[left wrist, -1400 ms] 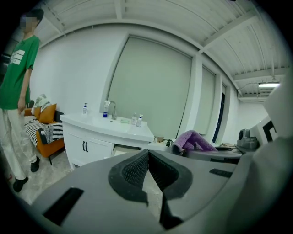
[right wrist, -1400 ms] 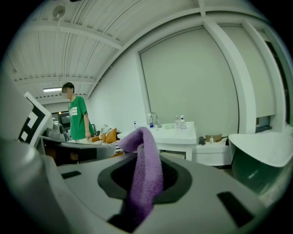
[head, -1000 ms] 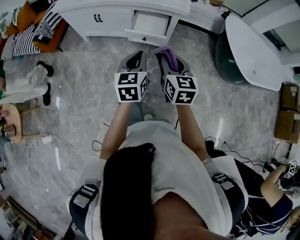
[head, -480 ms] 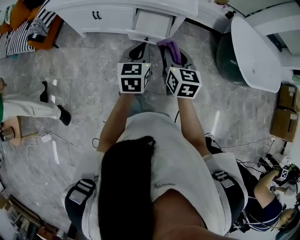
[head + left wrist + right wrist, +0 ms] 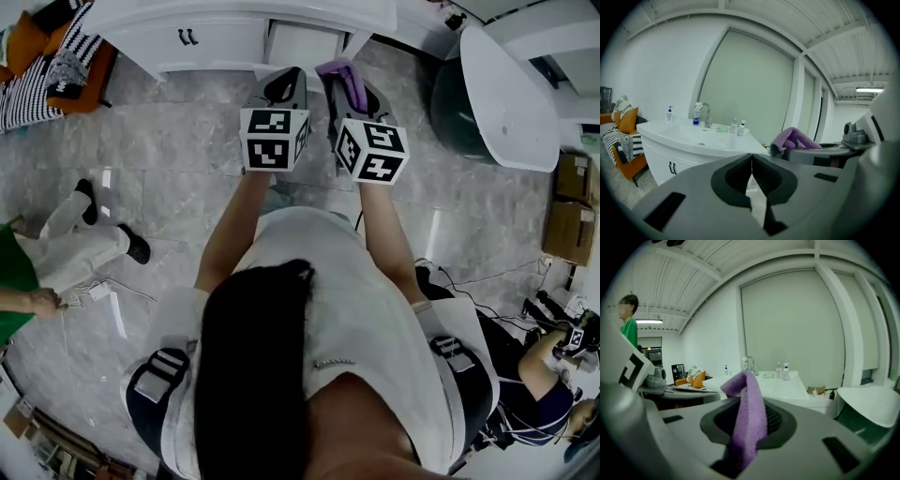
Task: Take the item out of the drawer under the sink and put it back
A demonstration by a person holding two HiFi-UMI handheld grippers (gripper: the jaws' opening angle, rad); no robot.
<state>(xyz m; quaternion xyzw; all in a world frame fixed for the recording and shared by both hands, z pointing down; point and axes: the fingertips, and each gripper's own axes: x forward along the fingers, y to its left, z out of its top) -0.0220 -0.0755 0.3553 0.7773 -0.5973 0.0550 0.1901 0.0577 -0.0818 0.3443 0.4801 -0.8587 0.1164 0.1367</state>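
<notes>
In the head view the white sink cabinet (image 5: pixel 187 19) stands at the top, its open drawer (image 5: pixel 302 43) just ahead of both grippers. My right gripper (image 5: pixel 339 77) is shut on a purple cloth (image 5: pixel 345 82), which sticks up between its jaws. In the right gripper view the cloth (image 5: pixel 747 423) droops over the pads, with the sink top (image 5: pixel 776 383) beyond. My left gripper (image 5: pixel 284 84) sits beside it to the left, shut with nothing in it. The left gripper view shows its jaws (image 5: pixel 752 174) meeting, the cloth (image 5: pixel 794 138) at right, the cabinet (image 5: pixel 670 159) ahead.
A white bathtub (image 5: pixel 511 94) and a dark round bin (image 5: pixel 450 112) lie at right. An orange sofa with striped cushions (image 5: pixel 47 66) stands at left. A person's legs (image 5: pixel 89 234) cross the floor at left; another person (image 5: pixel 544 384) sits at lower right. Cardboard boxes (image 5: pixel 570 202), floor cables.
Both grippers have moved up the picture toward the cabinet and drawer, the cloth still held in the right one. The person at the left has stepped along the floor.
</notes>
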